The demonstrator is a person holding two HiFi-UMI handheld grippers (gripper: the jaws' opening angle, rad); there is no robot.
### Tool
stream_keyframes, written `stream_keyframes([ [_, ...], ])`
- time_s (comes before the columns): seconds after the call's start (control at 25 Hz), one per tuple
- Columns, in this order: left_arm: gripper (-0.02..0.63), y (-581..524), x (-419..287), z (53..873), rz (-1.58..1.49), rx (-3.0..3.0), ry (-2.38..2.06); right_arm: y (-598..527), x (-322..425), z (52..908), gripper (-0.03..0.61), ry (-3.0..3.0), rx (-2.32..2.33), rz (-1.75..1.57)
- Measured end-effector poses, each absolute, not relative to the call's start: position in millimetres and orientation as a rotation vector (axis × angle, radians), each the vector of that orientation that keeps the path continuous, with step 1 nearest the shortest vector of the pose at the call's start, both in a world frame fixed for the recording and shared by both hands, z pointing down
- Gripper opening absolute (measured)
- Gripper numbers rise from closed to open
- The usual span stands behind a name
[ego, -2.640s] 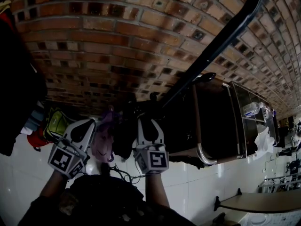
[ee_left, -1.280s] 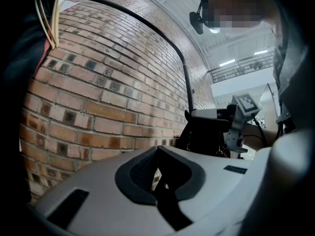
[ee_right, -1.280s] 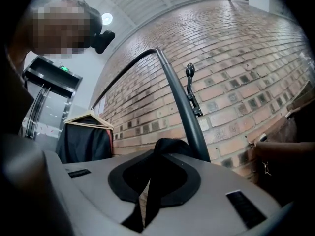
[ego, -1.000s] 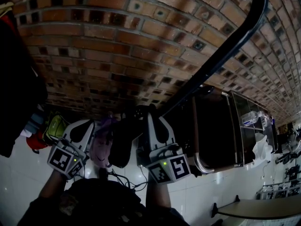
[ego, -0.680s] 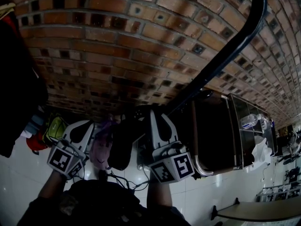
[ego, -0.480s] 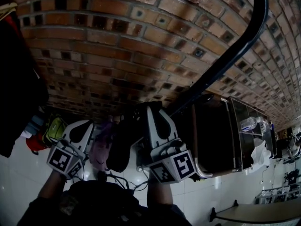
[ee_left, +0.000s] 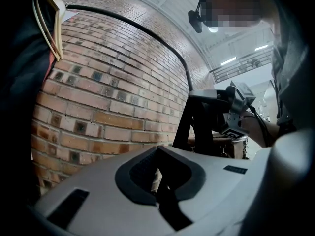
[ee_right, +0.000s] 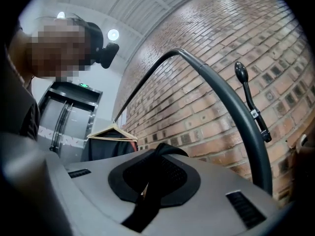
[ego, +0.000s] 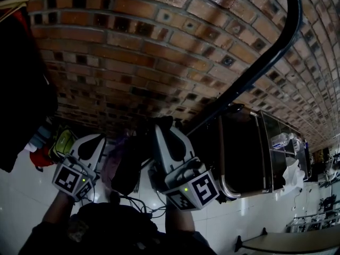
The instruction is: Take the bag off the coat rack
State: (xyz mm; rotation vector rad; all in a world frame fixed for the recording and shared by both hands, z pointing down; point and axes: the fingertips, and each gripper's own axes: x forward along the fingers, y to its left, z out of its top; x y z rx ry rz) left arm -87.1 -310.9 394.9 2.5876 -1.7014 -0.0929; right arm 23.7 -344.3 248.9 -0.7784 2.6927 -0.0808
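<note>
A black bag (ego: 129, 162) hangs between my two grippers in front of the brick wall. Its black strap (ee_right: 162, 154) loops over the pads of my right gripper (ee_right: 155, 170), which is shut on it. My right gripper (ego: 162, 127) points up toward the wall, beside the black curved pole of the coat rack (ego: 265, 62). My left gripper (ego: 93, 141) stays level at the left of the bag. In the left gripper view a black strap (ee_left: 168, 208) runs between the pads of the left gripper (ee_left: 156, 170), which is shut on it. A rack peg (ee_right: 250, 100) sticks up by the pole (ee_right: 236, 112).
A dark garment (ego: 21, 84) on a wooden hanger (ee_right: 112, 131) hangs at the left. A dark cabinet (ego: 244, 142) stands to the right of the pole. Green and red items (ego: 61, 142) and cables lie on the white tiled floor (ego: 21, 195).
My right gripper has risen and tilted upward, drawing the strap and the bag a little to the left. The left gripper has stayed put.
</note>
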Motion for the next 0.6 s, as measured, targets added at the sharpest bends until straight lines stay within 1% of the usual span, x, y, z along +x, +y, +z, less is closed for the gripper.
stream_keyframes([
  [0.28, 0.031, -272.9, -102.5, 391.4, -0.103, 2.578, -1.732, -307.4, 21.4, 251.9, 0.055, 2.669, -0.769, -0.152],
  [0.6, 0.031, -210.3, -127.5, 383.7, -0.110, 2.574, -1.749, -235.4, 4.4, 254.1, 0.054, 2.671, -0.767, -0.156],
])
